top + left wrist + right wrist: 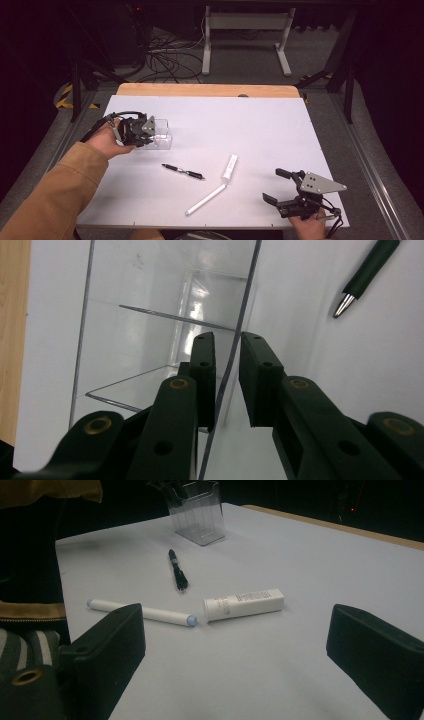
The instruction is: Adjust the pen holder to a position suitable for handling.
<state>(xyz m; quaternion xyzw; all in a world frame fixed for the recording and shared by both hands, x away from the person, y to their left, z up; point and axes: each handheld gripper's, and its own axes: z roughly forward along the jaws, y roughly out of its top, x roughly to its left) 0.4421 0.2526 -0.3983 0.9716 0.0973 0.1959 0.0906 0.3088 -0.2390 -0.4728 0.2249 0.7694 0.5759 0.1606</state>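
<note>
Clear plastic holder (pixel 159 134) is the main thing here, sitting on the white board (pixel 260 130), and our left gripper (pixel 145 131) has it by one wall. In the left gripper view that thin wall (pixel 235 347) runs right up between the two jaws, one pad inside the box and one outside, jaws nearly closed on it. We can't quite tell whether both pads are pressed flat against the wall, but it looks like a pinch on the rim. The inside of the holder (pixel 150 340) shows clear dividers just ahead of the inner jaw.

Off to the outer jaw's side we see the tip of a black pen (pixel 367 275) lying on the board.

Our right gripper (pixel 280 187) is wide open, nothing between the jaws. Looking along those jaws, a white tube (pixel 244 604) lies straight ahead, with a white marker (pixel 142 612) just beside its cap end, nearer the left-hand jaw. The black pen (pixel 177 570) is further out beyond them, and the holder (pixel 197 515) is way past that, with our left gripper sitting on top of it.
</note>
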